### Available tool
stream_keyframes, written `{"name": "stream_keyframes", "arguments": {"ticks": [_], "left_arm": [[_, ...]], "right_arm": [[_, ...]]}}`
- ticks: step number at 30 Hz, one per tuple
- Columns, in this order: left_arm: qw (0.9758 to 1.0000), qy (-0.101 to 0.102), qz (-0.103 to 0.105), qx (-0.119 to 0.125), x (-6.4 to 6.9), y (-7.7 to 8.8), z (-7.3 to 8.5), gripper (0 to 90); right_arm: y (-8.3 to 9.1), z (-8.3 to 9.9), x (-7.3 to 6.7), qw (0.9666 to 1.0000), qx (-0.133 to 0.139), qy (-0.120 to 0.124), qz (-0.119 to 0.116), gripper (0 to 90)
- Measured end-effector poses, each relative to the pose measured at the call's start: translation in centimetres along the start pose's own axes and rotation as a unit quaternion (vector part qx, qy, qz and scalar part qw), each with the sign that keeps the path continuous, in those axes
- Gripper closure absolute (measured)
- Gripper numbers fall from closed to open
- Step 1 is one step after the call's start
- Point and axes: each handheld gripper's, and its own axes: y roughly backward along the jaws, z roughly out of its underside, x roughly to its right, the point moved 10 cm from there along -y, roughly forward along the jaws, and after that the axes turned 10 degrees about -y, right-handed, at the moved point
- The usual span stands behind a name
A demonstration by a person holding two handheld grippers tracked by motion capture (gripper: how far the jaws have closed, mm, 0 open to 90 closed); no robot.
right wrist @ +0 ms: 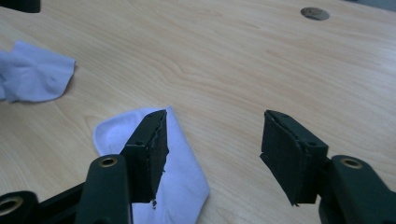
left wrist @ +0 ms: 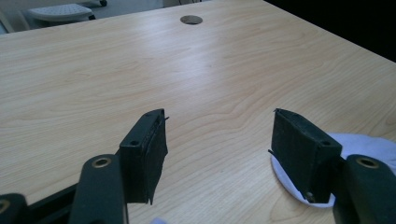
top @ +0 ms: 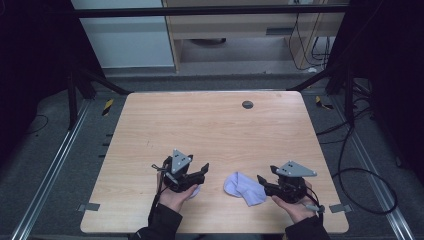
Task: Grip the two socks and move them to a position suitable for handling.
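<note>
A white sock (top: pixel 245 188) lies crumpled on the wooden table (top: pixel 210 125) near its front edge, between my two grippers. My right gripper (top: pixel 270 175) is open just to the sock's right; in the right gripper view its left jaw hangs over the sock (right wrist: pixel 182 182) while the gripper (right wrist: pixel 215 140) holds nothing. My left gripper (top: pixel 180 167) is open too, left of the sock, over bare wood (left wrist: pixel 219 140), and the sock (left wrist: pixel 369 144) peeks out behind its right jaw. A second white sock (top: pixel 195 191) lies beside the left hand and shows farther off (right wrist: pixel 35 74).
A round dark cable hole (top: pixel 247 104) is in the far middle of the tabletop. Black frame struts and cables stand around the table on the grey floor. The far half of the wood is bare.
</note>
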Motion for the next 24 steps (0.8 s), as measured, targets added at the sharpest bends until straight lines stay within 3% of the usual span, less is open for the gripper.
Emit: {"name": "stream_keyframes", "arguments": {"ticks": [5,13,15,24], "left_arm": [[0.9997,-0.01,0.015,-0.016,1.8,-1.4,0.5,37.5],[0.9991,-0.005,0.033,-0.025,3.7,-2.7,1.3,40.3],[0.9987,-0.012,0.035,-0.036,4.2,-3.2,1.9,40.5],[0.9973,-0.01,0.049,-0.054,5.8,-4.8,3.6,45.4]], "right_arm": [[-0.1,1.3,-0.5,0.9999,-0.011,0.003,-0.008,44.7],[0.0,2.7,-1.1,0.9995,-0.023,0.004,-0.02,49.4],[-0.2,3.2,-1.5,0.999,-0.033,0.004,-0.028,53.1],[-0.7,4.4,-2.5,0.998,-0.048,0.014,-0.039,56.3]]}}
